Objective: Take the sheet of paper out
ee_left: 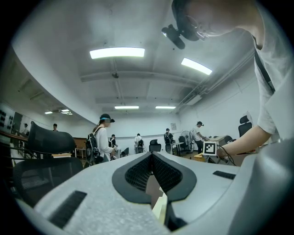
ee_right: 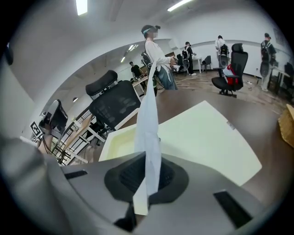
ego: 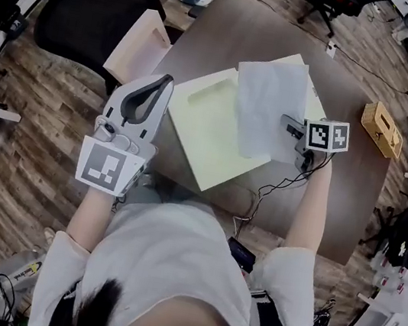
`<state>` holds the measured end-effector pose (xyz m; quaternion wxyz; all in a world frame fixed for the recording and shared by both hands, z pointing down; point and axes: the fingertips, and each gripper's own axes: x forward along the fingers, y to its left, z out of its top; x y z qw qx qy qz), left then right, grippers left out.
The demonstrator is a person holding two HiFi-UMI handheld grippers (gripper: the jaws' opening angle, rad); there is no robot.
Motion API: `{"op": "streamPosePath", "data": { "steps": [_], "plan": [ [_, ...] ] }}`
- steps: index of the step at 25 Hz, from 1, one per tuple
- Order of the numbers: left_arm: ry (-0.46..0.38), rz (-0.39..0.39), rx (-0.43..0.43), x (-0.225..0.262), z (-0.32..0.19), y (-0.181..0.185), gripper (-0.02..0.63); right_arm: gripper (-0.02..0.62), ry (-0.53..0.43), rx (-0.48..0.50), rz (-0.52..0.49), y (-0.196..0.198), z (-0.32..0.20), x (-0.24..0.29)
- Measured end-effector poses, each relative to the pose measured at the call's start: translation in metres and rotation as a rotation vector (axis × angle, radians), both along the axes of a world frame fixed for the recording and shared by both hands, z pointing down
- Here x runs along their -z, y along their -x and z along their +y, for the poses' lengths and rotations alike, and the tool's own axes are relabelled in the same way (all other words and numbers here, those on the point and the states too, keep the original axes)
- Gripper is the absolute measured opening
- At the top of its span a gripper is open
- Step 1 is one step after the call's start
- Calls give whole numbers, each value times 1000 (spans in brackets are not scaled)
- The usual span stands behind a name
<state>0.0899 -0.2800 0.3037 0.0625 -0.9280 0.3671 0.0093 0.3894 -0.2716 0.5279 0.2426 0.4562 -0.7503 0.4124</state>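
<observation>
Right gripper pinched shut on the sheet of paper, looks lifted clear above the folder, left gripper clamping the folder's edge; left: set sheet aside.

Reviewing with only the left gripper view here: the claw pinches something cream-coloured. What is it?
Observer: The edge of a pale yellow folder lying on the brown table.
Operator: Is the paper out?
Observer: The right claw is shut on the white sheet of paper, holding it above the folder.
Operator: Anything else on the table?
Observer: A small wooden box near its right edge.
</observation>
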Motion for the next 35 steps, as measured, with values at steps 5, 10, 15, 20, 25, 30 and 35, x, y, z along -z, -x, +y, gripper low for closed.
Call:
{"op": "streamPosePath", "data": {
  "steps": [5, 10, 15, 20, 25, 30, 35],
  "plan": [
    [0, 11, -35, 7, -6, -3, 9, 14, -85, -53, 34, 4, 0, 27],
    [-25, 15, -84, 12, 1, -3, 9, 14, -188, -109, 73, 13, 13, 53],
    [-32, 21, -126, 16, 4, -2, 9, 14, -281, -162, 129, 27, 21, 78],
    [-39, 25, -161, 21, 10, 0, 9, 14, -372, -230, 156, 44, 32, 103],
    [-48, 36, -197, 27, 18, 2, 9, 15, -462, -290, 161, 63, 45, 125],
    [-47, 35, -228, 25, 21, 7, 9, 15, -529, -340, 205, 82, 58, 137],
    [-44, 38, -257, 24, 26, 11, 9, 14, -593, -384, 255, 96, 72, 151]
  ]
}}
